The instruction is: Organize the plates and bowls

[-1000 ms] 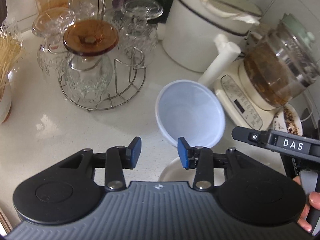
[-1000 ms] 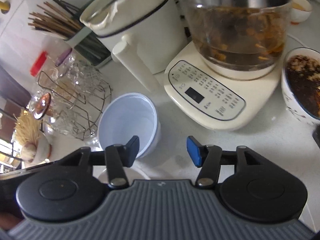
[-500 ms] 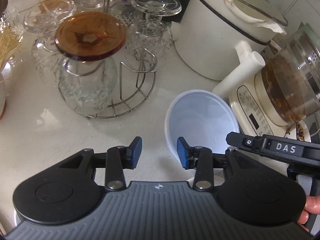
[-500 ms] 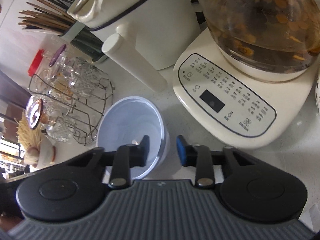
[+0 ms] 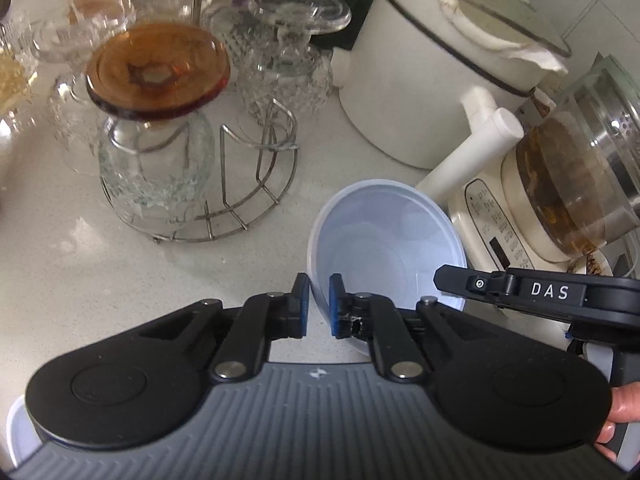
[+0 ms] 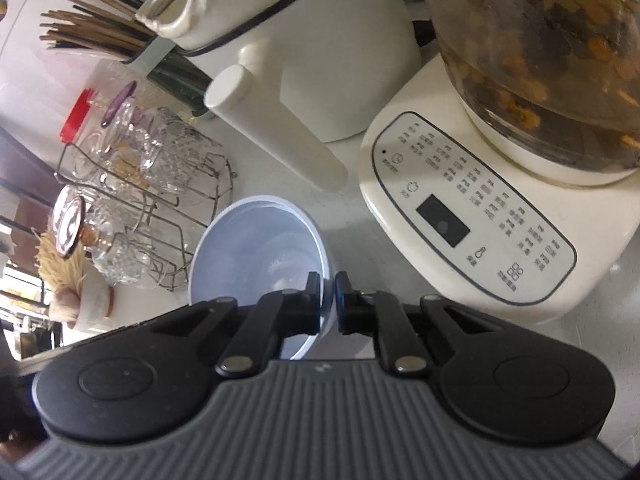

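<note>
A pale blue-white bowl stands on the white counter between the wire rack and the kettle base. My left gripper has closed on the bowl's near left rim, one blue pad outside and one inside. In the right wrist view the same bowl lies left of centre. My right gripper has closed on its right rim, with the wall pinched between the pads. The left wrist view shows one of the right gripper's fingers reaching over the bowl's right edge. The bowl holds nothing.
A wire rack with upturned glass cups stands to the left, one cup with an amber foot. A white pot and a glass kettle on a cream base crowd the right. Chopsticks stand behind. A white rim shows at the lower left.
Both grippers moved down to the bowl and went from open to shut on opposite sides of its rim. The bowl now fills more of both views.
</note>
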Demonstrator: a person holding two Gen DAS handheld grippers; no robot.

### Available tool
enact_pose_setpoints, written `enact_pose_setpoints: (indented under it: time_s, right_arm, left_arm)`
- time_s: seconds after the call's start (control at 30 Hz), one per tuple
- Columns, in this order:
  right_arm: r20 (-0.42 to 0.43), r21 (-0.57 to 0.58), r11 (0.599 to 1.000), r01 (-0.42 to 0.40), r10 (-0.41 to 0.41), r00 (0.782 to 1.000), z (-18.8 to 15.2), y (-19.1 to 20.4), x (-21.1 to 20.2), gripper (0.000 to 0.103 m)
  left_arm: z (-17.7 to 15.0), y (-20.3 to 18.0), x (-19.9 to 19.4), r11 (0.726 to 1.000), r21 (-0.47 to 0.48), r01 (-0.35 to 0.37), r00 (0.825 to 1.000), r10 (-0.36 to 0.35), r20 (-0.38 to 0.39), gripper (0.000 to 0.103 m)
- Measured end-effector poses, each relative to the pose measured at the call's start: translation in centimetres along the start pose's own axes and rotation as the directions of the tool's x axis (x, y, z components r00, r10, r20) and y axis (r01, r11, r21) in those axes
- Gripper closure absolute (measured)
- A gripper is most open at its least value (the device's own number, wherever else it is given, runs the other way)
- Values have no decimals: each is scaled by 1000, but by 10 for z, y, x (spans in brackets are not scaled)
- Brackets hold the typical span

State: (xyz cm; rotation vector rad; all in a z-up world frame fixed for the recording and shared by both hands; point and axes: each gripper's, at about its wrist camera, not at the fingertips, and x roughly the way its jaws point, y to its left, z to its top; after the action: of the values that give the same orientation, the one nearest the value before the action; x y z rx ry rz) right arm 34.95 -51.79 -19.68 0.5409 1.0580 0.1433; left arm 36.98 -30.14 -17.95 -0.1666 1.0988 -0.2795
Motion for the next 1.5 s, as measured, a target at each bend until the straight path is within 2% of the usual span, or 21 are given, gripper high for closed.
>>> enact_pose_setpoints:
  time_s: [0.27,0.53,0.73,0.97,1.27,1.5]
  right_arm:
    - [42,-32,999,-15,16,999,0,17,-17,93]
    - [82,-60,998,-30,35,996,-8,29,-52,93]
    - [119,-82,995,-62,71,990,-18,51,-70,93]
    - [141,-131,987,-95,114,983,-29,87,-83,93]
    - [115,-234,965,-115,145,983,-49,136,-78,93]
    - [43,-281,953,-114,131,991,-80,164,-58,92]
  left_arm:
    - [2,1,-34,1000,-6,21,998,-21,61,91]
    - [-2,8,-75,998,-10,58,992,-57,110,91]
    - [-7,19,-114,997,-9,82,984,-80,157,91]
    - [-19,43,-152,997,-24,79,973,-72,218,91]
    - [-38,89,-188,994,-84,64,964,-40,262,91]
    - [-65,131,-196,989,-140,41,975,-10,220,91]
